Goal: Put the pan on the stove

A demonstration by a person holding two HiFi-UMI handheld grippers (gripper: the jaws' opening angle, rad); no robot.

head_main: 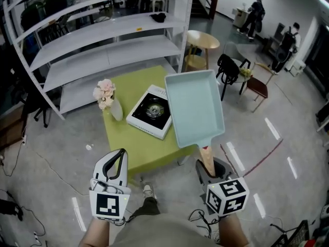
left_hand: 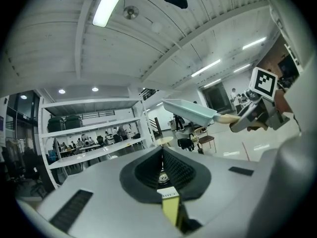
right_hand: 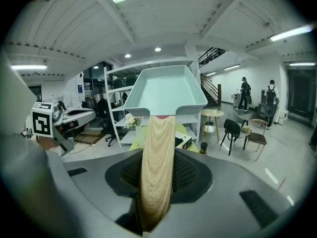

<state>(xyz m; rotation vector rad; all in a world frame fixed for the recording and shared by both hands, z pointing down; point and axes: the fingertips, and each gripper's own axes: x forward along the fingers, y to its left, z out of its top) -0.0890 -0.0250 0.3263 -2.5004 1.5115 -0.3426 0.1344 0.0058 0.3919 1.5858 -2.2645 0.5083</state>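
A pale teal rectangular pan (head_main: pixel 194 107) hangs in the air over the right edge of the green table (head_main: pixel 133 145). Part of it overlaps the white portable stove (head_main: pixel 149 112) with the black burner. My right gripper (head_main: pixel 209 168) is shut on the pan's wooden handle (head_main: pixel 206 156). In the right gripper view the handle (right_hand: pixel 157 157) runs out from between the jaws to the pan (right_hand: pixel 166 90). My left gripper (head_main: pixel 120 156) is held low at the table's near side, shut and empty, its pads meeting in the left gripper view (left_hand: pixel 162 167). That view also shows the pan (left_hand: pixel 190 110).
A vase of pale flowers (head_main: pixel 107 98) stands on the table left of the stove. Behind the table is a white shelving unit (head_main: pixel 103 40). A round wooden table (head_main: pixel 203 41), a black chair (head_main: pixel 230 68) and a wooden chair (head_main: pixel 257 84) stand back right. People (head_main: pixel 255 12) are far off.
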